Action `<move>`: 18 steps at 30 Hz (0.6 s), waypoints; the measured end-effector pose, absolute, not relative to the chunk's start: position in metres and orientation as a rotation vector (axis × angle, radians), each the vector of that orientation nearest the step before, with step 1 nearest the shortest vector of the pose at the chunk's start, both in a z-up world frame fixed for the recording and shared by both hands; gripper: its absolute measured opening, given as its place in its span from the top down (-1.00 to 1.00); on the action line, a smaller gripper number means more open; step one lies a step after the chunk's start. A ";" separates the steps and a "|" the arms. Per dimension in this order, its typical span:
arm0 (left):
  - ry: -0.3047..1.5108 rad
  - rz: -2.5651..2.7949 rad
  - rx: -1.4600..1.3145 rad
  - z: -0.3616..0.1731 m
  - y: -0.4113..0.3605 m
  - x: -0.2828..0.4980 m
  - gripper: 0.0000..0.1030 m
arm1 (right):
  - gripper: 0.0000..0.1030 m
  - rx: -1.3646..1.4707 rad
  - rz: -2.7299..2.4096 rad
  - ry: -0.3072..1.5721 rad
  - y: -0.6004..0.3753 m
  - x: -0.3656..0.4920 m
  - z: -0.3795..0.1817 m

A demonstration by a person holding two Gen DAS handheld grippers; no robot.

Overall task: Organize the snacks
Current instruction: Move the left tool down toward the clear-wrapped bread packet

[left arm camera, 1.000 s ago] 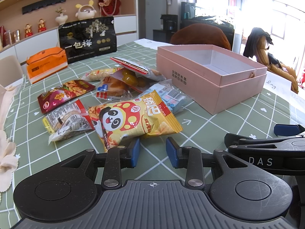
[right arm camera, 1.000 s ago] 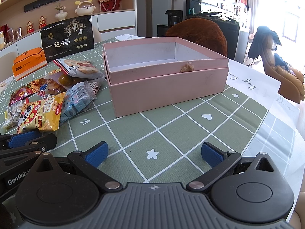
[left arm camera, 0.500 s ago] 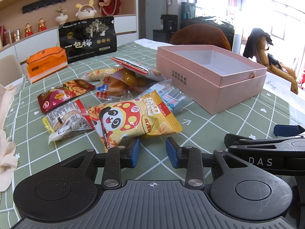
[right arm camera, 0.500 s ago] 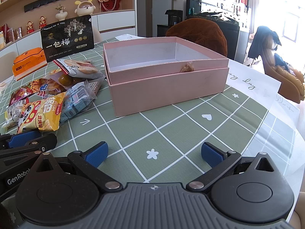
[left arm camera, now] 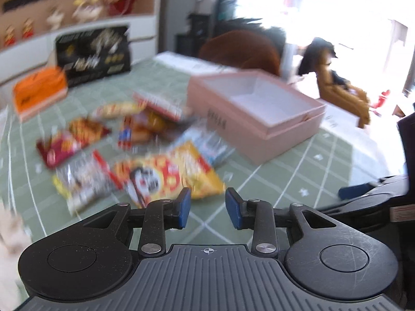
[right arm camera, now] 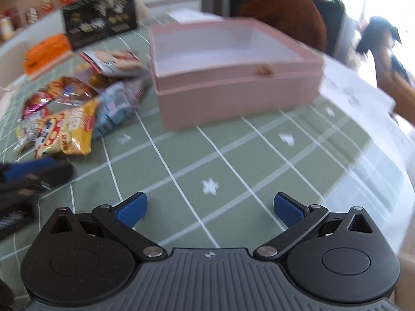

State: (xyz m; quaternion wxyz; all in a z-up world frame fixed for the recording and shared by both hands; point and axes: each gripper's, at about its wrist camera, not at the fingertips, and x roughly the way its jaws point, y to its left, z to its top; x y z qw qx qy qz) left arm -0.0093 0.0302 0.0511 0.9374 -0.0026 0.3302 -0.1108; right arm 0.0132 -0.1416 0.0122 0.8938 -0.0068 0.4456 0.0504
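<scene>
The snack packets lie loose in a heap on the green checked cloth of the worktop [right arm camera: 233,155], the yellow crinkly packet with a panda face [left arm camera: 166,178] nearest, just beyond the left tool [left arm camera: 207,207]. That tool's blue pads stand a little apart with nothing between them, seemingly lined up for a first pick. The open pink cardboard box [right arm camera: 233,77] sits empty beside the heap, likely there to receive the packets. The right tool [right arm camera: 210,207] hangs wide apart over bare cloth, holding nothing.
</scene>
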 end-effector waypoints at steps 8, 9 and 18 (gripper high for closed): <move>0.728 -0.218 -0.131 0.080 0.103 0.008 0.28 | -0.97 -0.004 0.086 1.034 -0.136 0.017 0.017; 0.730 -0.194 -0.136 0.081 0.114 0.012 0.29 | -0.79 0.010 0.079 1.069 -0.135 0.022 0.020; 0.789 -0.033 -0.286 0.066 0.195 0.081 0.30 | -0.91 0.122 0.052 0.914 -0.128 0.032 0.149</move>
